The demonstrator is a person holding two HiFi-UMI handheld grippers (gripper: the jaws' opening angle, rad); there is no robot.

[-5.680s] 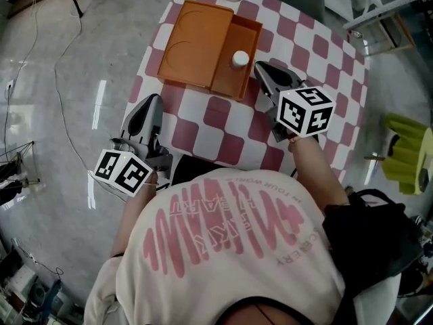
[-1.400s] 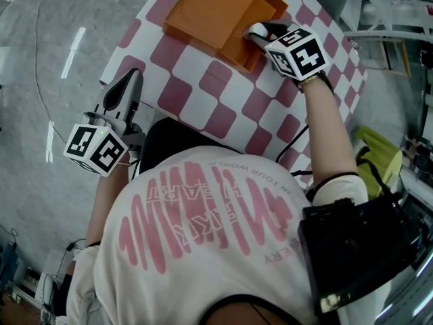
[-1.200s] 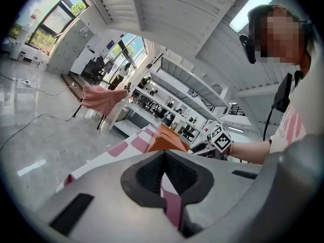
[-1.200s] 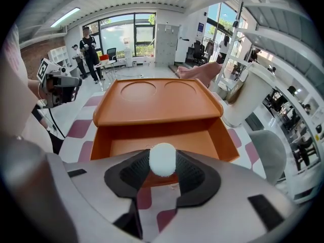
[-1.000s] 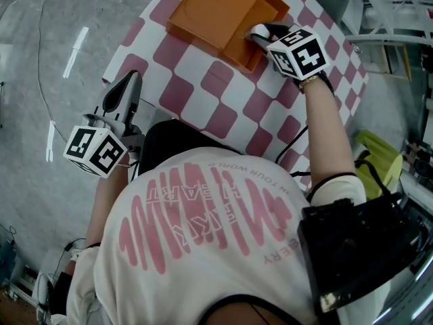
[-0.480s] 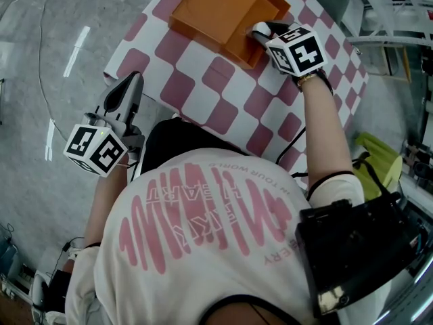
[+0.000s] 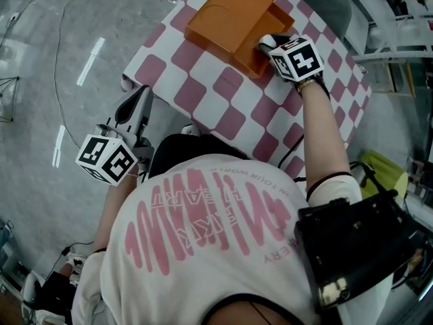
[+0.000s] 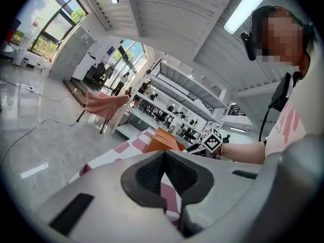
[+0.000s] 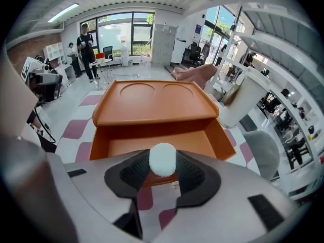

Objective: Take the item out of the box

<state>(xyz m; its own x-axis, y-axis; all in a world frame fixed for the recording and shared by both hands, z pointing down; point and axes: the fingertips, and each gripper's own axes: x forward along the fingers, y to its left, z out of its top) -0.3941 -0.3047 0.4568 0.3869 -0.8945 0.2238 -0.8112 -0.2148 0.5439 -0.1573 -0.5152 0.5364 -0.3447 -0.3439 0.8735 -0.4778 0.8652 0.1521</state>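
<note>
Right claw [image 9: 163, 156] is clamped on the white item [image 9: 162, 161] at the orange box's [image 9: 152, 110] front wall. It looks round, so I can't tell its long axis. Left claw [image 8: 163, 158] is closed and empty.

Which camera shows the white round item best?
The right gripper view: the white round item sits large between the jaws of the right gripper, before the orange box. The head view shows only a sliver; the left gripper view shows none.
</note>
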